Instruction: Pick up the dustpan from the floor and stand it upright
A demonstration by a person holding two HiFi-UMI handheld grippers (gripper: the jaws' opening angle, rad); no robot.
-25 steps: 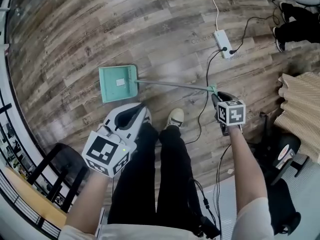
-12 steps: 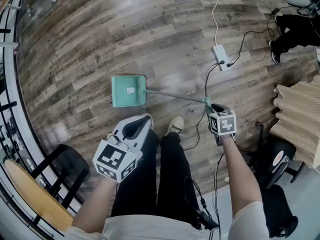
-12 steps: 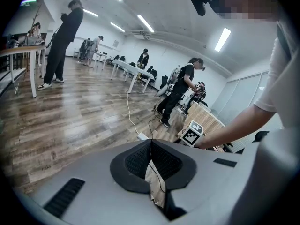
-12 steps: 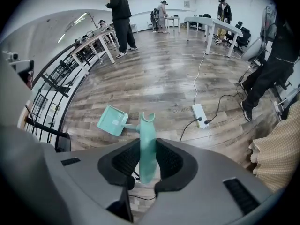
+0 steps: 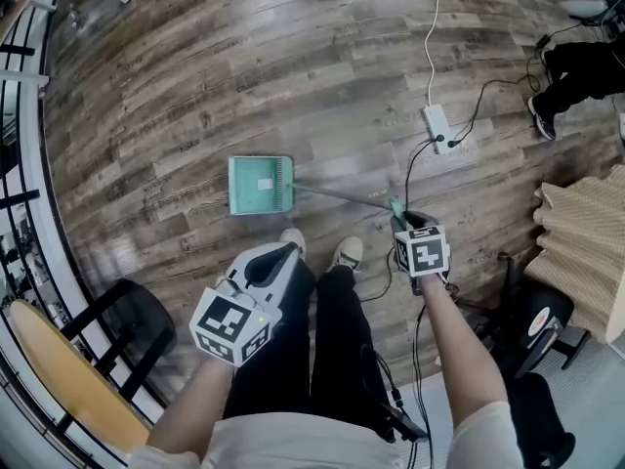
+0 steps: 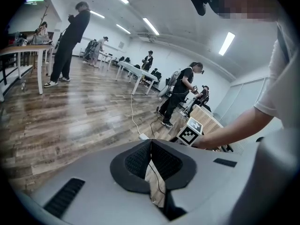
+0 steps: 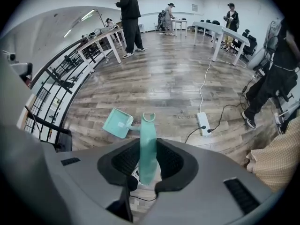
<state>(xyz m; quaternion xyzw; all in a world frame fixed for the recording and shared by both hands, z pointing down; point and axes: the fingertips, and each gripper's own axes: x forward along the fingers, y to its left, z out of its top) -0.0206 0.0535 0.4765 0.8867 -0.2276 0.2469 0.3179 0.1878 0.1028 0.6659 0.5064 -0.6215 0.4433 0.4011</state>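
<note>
The right hand-held gripper (image 7: 148,162), jaws just eased slightly wider, clamps the handle (image 7: 148,144) end to lever the dustpan (image 5: 260,185) upright, while the left hand-held gripper (image 6: 151,159) hangs closed and empty.

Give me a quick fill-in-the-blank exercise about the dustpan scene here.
The dustpan's handle sits between the ___ gripper's jaws.
The jaws of the left gripper are ___, with nothing between them.
A white power strip lies on the ___.
Missing words: right; shut; floor.
Note: the right gripper has just opened its jaws slightly, handle between them.
</note>
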